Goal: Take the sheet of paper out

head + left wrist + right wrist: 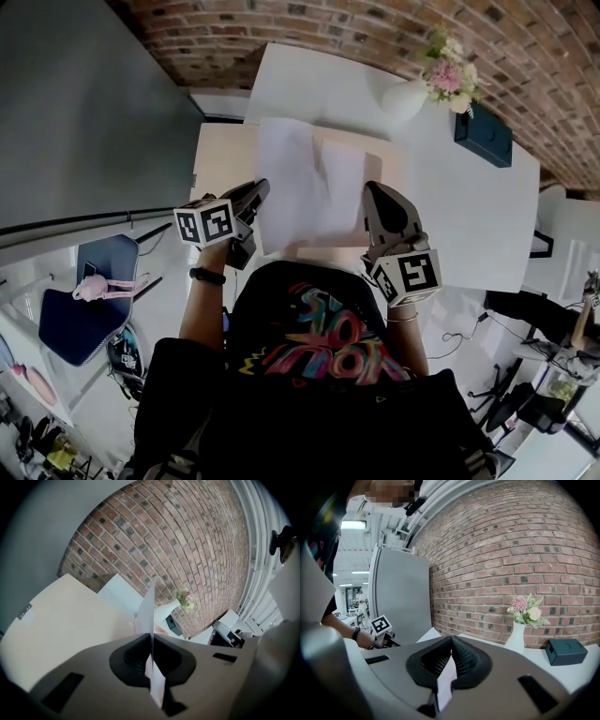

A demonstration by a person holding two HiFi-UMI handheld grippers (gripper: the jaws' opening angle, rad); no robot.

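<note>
Pinching the sheet of paper by its two side edges, the left hand-held gripper and the right hand-held gripper both have their jaws fully closed on it; each gripper view shows the thin white edge clamped between the ribbed jaws. The sheet hangs in the air between them, above the cream folder that lies on the white worktop. It seems clear of the folder, so the removal looks nearly done. The risk now lies in the two hands disagreeing. Drawn apart, they could tear the sheet or drag it out of one grip; pushed together, they would deepen the buckle visible down its middle. A swing toward the far side could also brush the vase of flowers or the dark box.
</note>
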